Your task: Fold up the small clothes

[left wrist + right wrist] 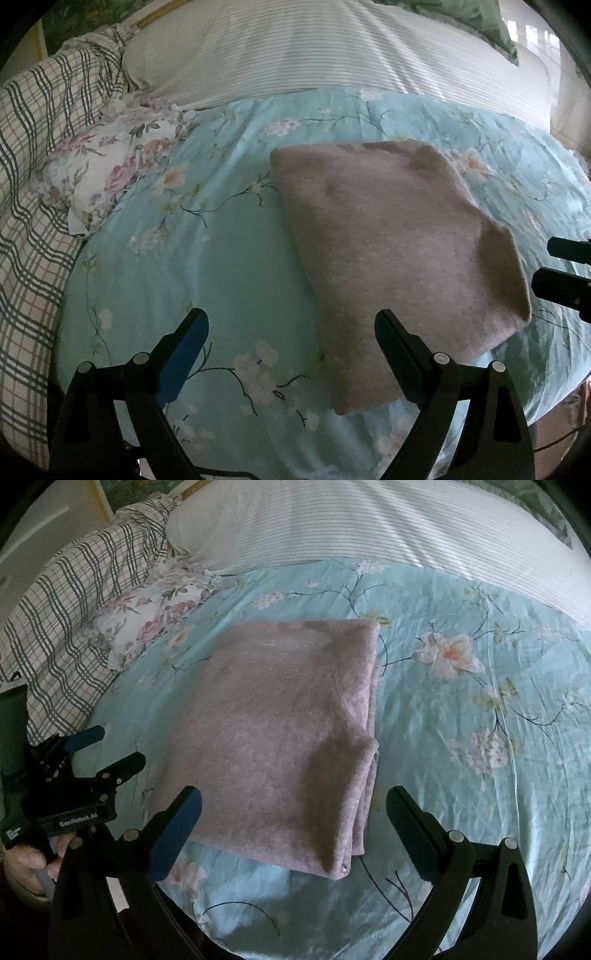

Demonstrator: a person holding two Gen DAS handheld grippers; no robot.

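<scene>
While both tools hover low over the bed, neither has hold of anything. Nearest the left wrist camera, the left tool (291,325) stands with its jaws spread wide, one blue-padded finger over bare sheet and the other over the near edge of the folded pink garment (391,266). In the right wrist view the right tool (293,801) is likewise wide open, its fingers straddling the near end of that garment (280,731) without pinching it. The garment lies flat in a neat rectangle on the light blue floral bed sheet (461,709), its layered edges showing along the right side. To its left in the right wrist view, the left tool (107,749) shows with its jaws apart, a person's hand (26,860) gripping its handle. Beyond the garment, a white floral pillow (107,177) sits at the left, against a plaid quilt (40,147). Farthest back, a white striped pillow (369,528) spans the head of the bed.
</scene>
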